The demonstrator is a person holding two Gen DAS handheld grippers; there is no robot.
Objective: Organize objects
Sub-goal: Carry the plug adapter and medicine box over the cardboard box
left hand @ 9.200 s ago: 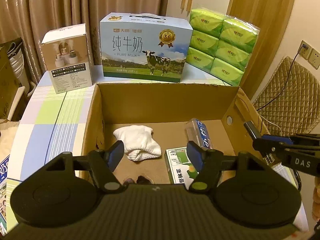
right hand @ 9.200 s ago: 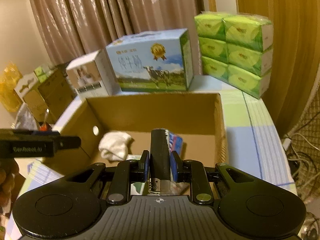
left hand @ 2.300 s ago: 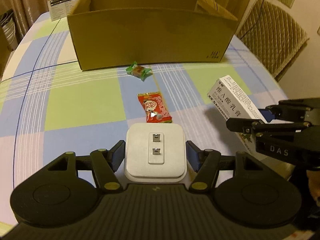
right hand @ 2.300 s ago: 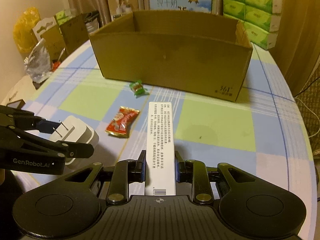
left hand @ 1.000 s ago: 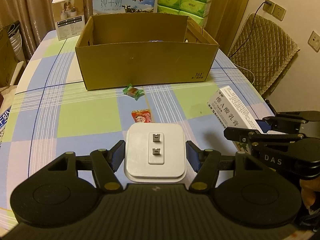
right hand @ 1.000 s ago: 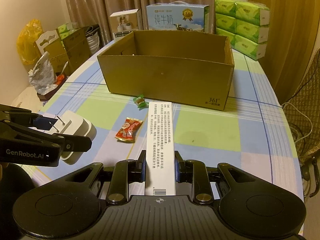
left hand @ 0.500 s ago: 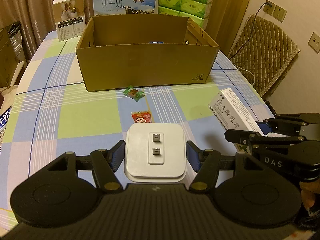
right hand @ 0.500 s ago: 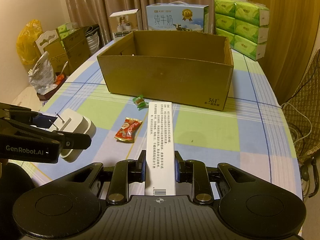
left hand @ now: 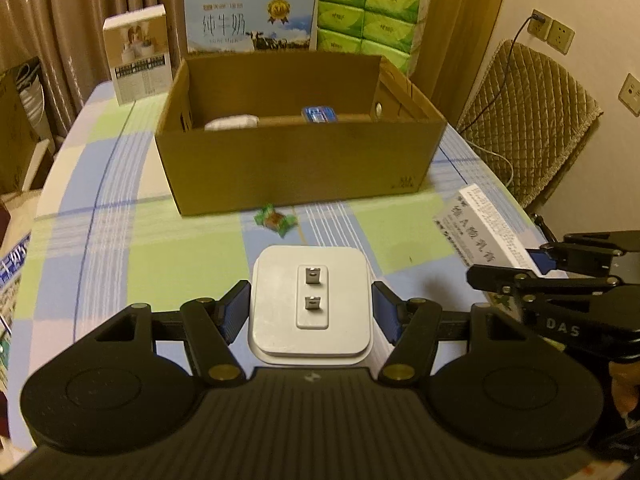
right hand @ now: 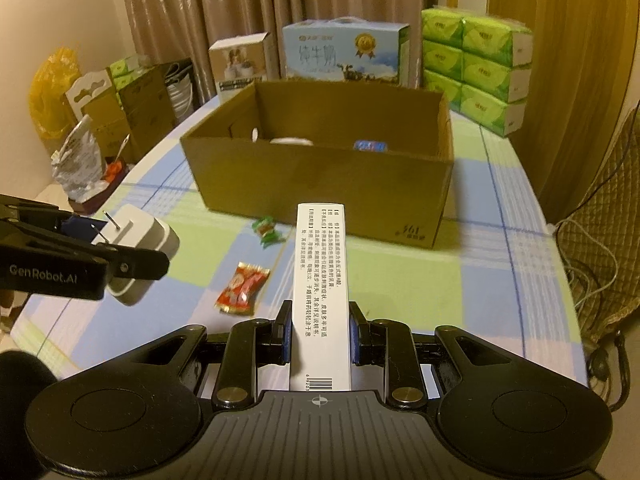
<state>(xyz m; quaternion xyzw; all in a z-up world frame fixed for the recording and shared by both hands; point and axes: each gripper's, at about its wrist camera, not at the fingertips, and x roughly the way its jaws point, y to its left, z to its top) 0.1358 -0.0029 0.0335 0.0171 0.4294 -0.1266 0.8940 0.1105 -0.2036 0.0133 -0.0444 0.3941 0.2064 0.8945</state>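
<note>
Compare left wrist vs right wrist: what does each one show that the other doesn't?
Left wrist only: wall sockets and the plug's two prongs head-on, the white plug in the left claw.

Right wrist only: the red candy, a yellow bag and floor cartons, plus the white box in the right claw.

Both: cardboard box, green candy, milk carton, green tissue packs, checked tablecloth.
</note>
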